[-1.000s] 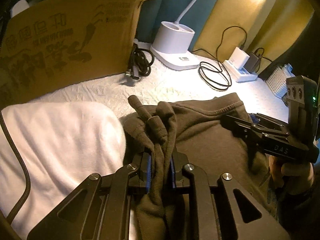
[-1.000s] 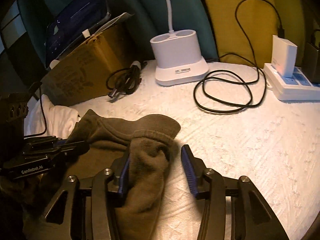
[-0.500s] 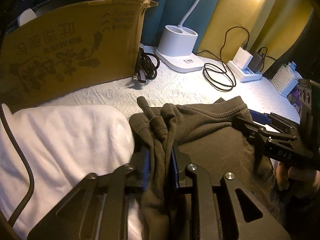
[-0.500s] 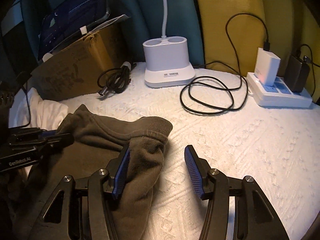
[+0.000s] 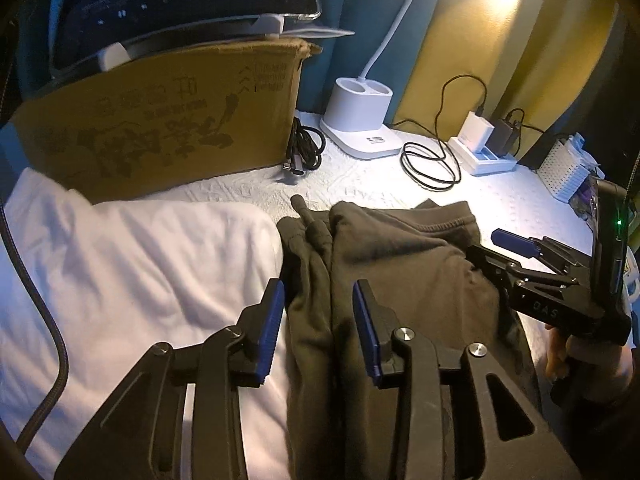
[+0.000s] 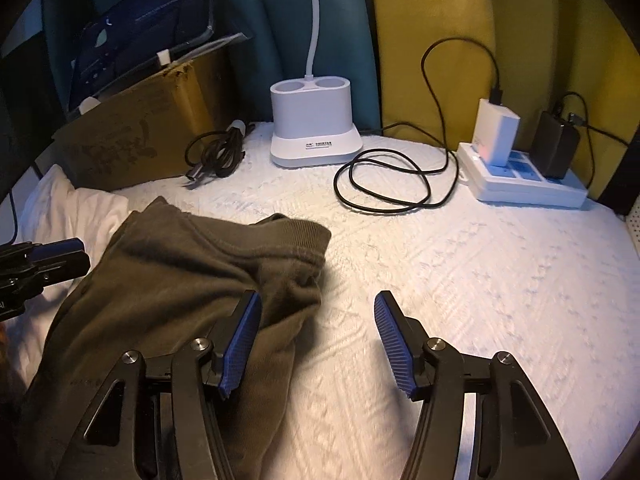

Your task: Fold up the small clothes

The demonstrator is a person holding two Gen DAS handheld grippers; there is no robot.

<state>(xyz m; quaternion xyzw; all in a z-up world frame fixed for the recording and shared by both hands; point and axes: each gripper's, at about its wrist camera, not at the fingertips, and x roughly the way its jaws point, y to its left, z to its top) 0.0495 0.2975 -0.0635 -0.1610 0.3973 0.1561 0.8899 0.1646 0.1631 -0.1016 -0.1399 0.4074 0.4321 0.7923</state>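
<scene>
Both claws stand released: the left claw (image 5: 318, 326) straddles a bunched ridge of the dark garment (image 5: 404, 276) without pinching it, and the right claw (image 6: 318, 342) gapes beside the garment's hem, its left pad just at the cloth. The garment lies folded on the white counter (image 6: 480, 280) — next, I judge, flatten the lumpy ridge before another fold. Left of the left claw lies a white cloth (image 5: 140, 272); beyond, a cardboard box (image 5: 160, 120), lamp base (image 6: 314, 128) and looped cable (image 6: 392, 184) — all well apart.
</scene>
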